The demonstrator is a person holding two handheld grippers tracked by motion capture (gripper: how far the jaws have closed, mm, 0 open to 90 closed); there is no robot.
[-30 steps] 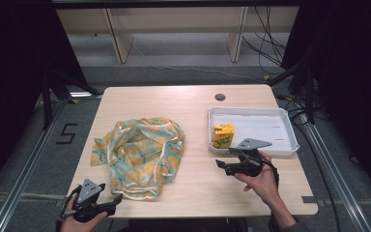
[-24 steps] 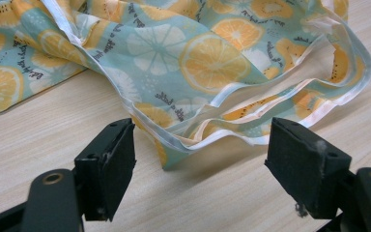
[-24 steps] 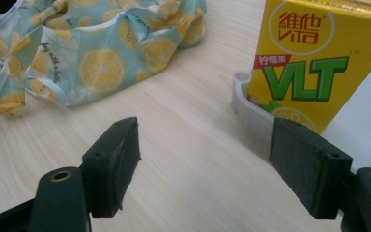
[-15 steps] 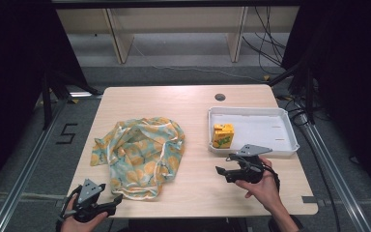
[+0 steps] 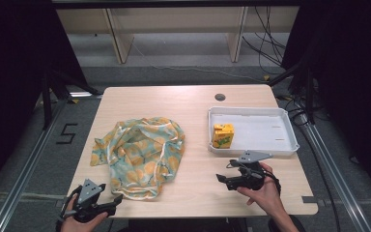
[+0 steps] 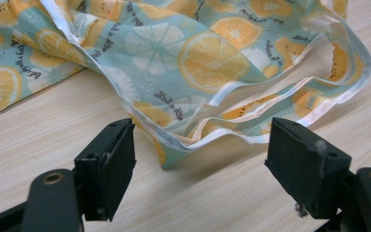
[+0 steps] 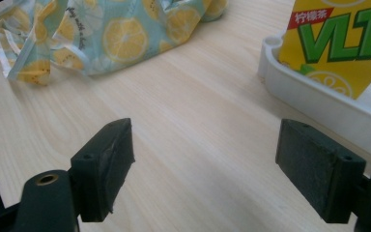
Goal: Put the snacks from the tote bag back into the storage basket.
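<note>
While my left gripper [image 5: 111,203] rests at the table's [image 5: 193,104] near-left corner, its jaws stand wide apart with nothing between them, and the fruit-print cloth [image 5: 140,154] lies just ahead of it. From the left gripper view, the cloth's white-bound hem [image 6: 207,140] sits just beyond the pads, near but not touching them. I see the cloth crumpled over the left half of the table, its near fold close to the near edge.

My right gripper [image 5: 224,180] hovers near the near-right part of the table, just in front of the white tray [image 5: 282,116]. Its jaws have just been opening and gape wide over bare wood, gripping nothing. A yellow lemon-tea carton [image 5: 222,135] stands upright in the tray's left end; in the right gripper view it rises just behind the tray wall [image 7: 319,104].

Between cloth and tray runs an open strip of tabletop, and the far edge is bare but for a small round cable hole [image 5: 220,97].
</note>
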